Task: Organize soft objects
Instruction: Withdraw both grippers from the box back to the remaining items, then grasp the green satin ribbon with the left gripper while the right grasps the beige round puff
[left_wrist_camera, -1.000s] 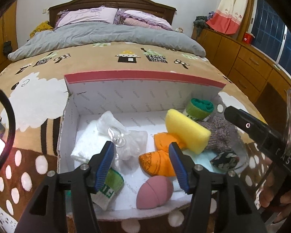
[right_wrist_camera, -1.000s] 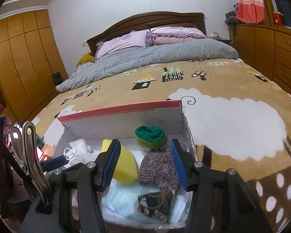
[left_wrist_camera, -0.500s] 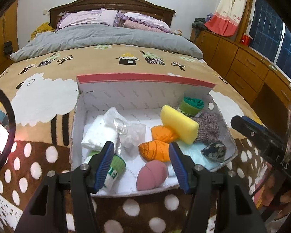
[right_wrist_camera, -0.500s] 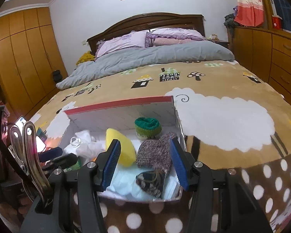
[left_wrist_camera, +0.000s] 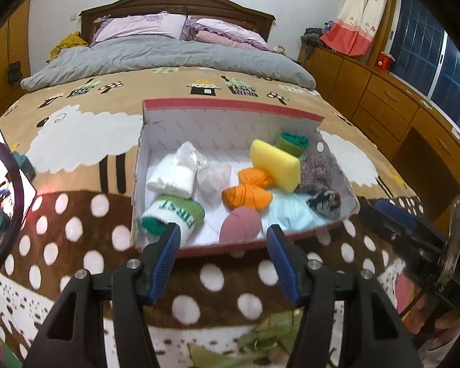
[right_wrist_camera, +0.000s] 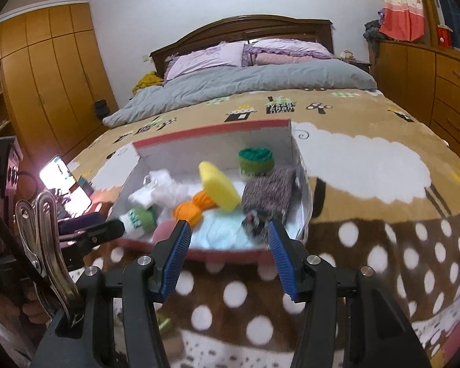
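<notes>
A white cardboard box with a red rim (left_wrist_camera: 230, 105) (right_wrist_camera: 211, 128) lies on the bed and holds several soft things: a yellow sponge (left_wrist_camera: 276, 164) (right_wrist_camera: 219, 190), orange cloth (left_wrist_camera: 248, 191), a pink sponge (left_wrist_camera: 240, 225), a green-and-white sock (left_wrist_camera: 174, 214), a white roll (left_wrist_camera: 171, 176), a knitted purple piece (left_wrist_camera: 317, 173) (right_wrist_camera: 270, 194) and a green knit roll (right_wrist_camera: 256, 159). My left gripper (left_wrist_camera: 224, 254) is open and empty, just in front of the box's near wall. My right gripper (right_wrist_camera: 228, 251) is open and empty, also in front of the box.
The box sits on a brown blanket with white dots and sheep (left_wrist_camera: 76, 224). A lit phone (right_wrist_camera: 64, 187) lies at the bed's left edge. Wooden drawers (left_wrist_camera: 398, 107) run along the right, wardrobes (right_wrist_camera: 55, 86) on the left. A grey duvet (left_wrist_camera: 156, 58) covers the far half.
Both grippers have pulled back from over the box toward the foot of the bed, staying open and empty. The things in the box have not moved.
</notes>
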Motion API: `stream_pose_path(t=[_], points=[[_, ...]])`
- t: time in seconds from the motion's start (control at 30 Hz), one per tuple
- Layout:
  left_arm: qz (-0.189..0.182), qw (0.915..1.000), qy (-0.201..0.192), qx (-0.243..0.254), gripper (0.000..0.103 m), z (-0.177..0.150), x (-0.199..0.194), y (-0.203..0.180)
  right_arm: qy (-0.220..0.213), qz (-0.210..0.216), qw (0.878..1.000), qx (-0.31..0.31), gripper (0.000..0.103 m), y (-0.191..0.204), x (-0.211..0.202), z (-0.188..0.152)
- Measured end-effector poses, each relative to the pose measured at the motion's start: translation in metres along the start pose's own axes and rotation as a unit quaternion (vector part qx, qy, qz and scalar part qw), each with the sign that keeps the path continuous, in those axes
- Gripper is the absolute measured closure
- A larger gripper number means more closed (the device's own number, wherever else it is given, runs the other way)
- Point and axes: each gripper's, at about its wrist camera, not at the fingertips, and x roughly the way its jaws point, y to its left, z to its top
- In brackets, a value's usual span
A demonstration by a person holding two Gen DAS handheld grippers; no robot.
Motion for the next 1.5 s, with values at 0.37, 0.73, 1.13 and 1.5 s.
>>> stream_pose_path(t=[0.37,0.73,1.13,1.5], points=[[-0.024,0.9994,0.021,0.010,0.041,-0.028,-0.017,-0.005,0.015,0.002,1.000,-0.006,0.049,0.007,-0.016,-0.032],[-0.056,0.9958,0.069,0.021,0.041,-0.060,-0.002,-0.023,0.023,-0.003,1.000,0.003,0.049,0.002,-0.025,-0.050],[-0.088,0.9919,0.091,0.011,0.043,-0.076,0.020,-0.030,0.036,-0.003,0.999,0.010,0.049,-0.007,-0.023,-0.069],[-0.138,0.9864,0.089,-0.002,0.082,-0.078,0.021,-0.032,0.045,0.003,0.999,0.019,0.049,-0.010,-0.016,-0.076]])
